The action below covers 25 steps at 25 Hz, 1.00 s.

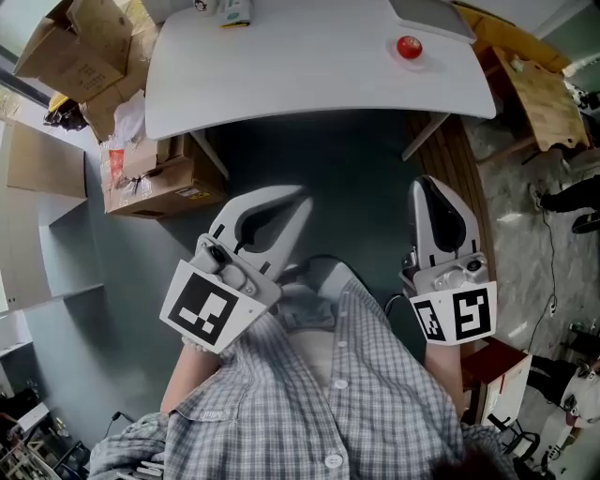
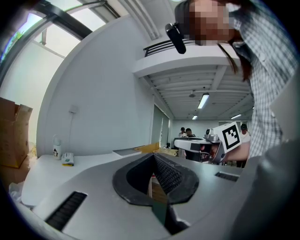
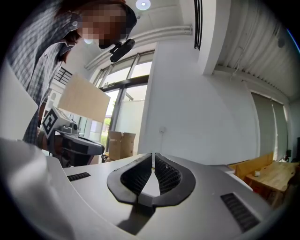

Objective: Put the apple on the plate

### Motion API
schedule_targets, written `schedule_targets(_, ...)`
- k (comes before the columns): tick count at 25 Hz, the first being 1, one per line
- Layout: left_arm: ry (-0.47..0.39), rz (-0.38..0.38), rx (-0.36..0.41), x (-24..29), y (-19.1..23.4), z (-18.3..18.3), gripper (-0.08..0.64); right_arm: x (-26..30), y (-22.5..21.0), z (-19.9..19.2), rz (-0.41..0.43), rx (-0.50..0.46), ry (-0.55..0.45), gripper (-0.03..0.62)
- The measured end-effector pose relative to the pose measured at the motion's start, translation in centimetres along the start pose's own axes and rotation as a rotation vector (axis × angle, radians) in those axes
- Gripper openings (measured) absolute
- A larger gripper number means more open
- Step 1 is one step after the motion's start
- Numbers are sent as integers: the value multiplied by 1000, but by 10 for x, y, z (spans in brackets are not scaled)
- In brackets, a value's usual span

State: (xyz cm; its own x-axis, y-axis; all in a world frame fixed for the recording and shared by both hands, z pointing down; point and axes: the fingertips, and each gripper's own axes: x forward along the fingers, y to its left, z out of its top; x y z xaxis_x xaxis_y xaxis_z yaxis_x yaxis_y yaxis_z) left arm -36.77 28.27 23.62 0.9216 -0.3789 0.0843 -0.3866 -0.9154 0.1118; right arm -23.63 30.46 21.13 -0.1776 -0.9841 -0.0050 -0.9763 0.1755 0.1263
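A red apple [image 1: 409, 47] lies on the white table [image 1: 309, 66], toward its right end. A flat grey object [image 1: 431, 17] lies just behind it at the table's far edge; whether it is the plate I cannot tell. Both grippers are held close to the person's body, well short of the table. In the head view my left gripper [image 1: 301, 199] points up and right with its jaws together and empty. My right gripper [image 1: 424, 184] points straight ahead, also shut and empty. The apple does not show in either gripper view, where the left gripper [image 2: 152, 157] and right gripper [image 3: 153, 156] have their pads meeting.
A small bottle [image 2: 56, 147] and a carton [image 1: 234, 11] stand at the table's far left. Cardboard boxes [image 1: 150, 178] pile up on the floor at the left. A wooden bench [image 1: 539, 94] is at the right. People stand far back in the room [image 2: 187, 133].
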Motion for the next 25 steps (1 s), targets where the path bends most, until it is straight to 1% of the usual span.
schedule_targets(3, -4, -33, -27, -5, -1, -3, 8, -10, 1, 2, -46, -7, 13, 34)
schedule_targets(6, -16, -45, -32, -5, 0, -1, 8, -17, -1, 0, -72, -23, 37, 34)
schedule_targets(9, -45, -43, -42, -4, 2, 4, 8, -16, -6, -5, -78, -36, 62, 32)
schedule_targets(11, -42, -40, -46, -3, 3, 2, 8, -14, -9, -6, -76, -46, 68, 32)
schedule_targets(12, -44, -39, -49, -2, 4, 3, 8, -13, -11, -7, -75, -46, 67, 32)
schedule_targets(14, -82, -40, -56, 2, 5, 9, 8, -12, -16, -9, -76, -35, 65, 32)
schedule_targets(16, -97, -34, -63, 8, 8, 11, 8, -9, -23, -15, -82, -21, 69, 32)
schedule_targets(20, -43, 8, -70, 22, 19, 4, 8, 1, -42, -26, -103, 10, 88, 31)
schedule_targets(25, -45, 17, -80, 57, 24, 8, 8, 13, -72, -32, -89, 12, 97, 29)
